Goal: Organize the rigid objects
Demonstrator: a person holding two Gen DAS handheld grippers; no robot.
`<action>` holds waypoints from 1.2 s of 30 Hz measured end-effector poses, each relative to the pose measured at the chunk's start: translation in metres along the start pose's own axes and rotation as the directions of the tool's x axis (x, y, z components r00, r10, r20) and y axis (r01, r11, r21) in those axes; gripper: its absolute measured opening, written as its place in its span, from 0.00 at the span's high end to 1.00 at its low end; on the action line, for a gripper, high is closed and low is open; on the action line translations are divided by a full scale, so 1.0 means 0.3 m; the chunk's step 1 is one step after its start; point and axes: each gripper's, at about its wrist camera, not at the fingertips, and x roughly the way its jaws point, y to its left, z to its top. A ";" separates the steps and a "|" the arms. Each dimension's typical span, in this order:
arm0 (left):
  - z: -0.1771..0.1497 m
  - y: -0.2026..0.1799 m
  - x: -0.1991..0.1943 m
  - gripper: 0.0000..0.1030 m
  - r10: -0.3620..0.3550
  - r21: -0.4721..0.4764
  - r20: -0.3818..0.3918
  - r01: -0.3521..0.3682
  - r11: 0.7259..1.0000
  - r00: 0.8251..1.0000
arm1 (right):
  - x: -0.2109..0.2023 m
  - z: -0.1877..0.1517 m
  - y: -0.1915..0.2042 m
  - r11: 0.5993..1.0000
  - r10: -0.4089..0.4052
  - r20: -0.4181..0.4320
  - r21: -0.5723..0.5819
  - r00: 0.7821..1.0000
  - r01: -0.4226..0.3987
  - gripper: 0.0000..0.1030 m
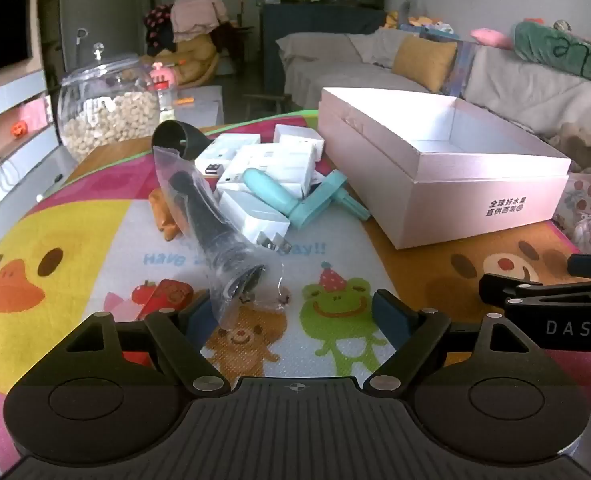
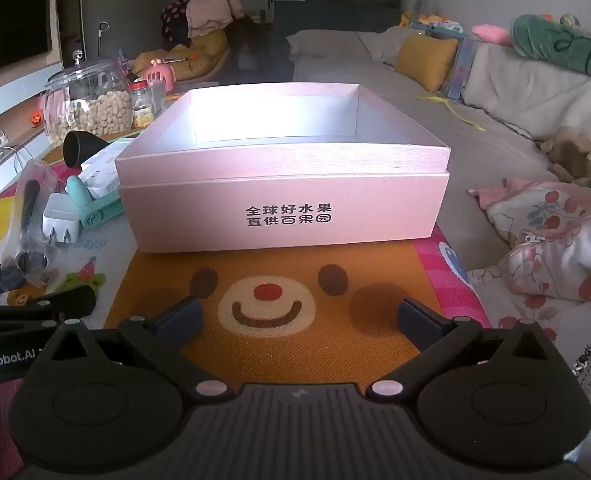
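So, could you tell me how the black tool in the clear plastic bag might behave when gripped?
The black tool in the clear plastic bag looks rigid, but its loose film will probably crinkle and slip. It leans on the white plug adapter, so it may roll or nudge it.

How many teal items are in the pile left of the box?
2. A rounded teal piece lies on the white boxes; an angled teal tool lies beside it, nearest the box. More may be hidden under the pile.
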 end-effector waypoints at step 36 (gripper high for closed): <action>-0.003 -0.009 0.001 0.15 0.006 0.005 0.000 -0.006 1.000 1.000 | -0.003 0.002 -0.003 1.000 0.003 0.002 0.018 1.000 -0.003 0.00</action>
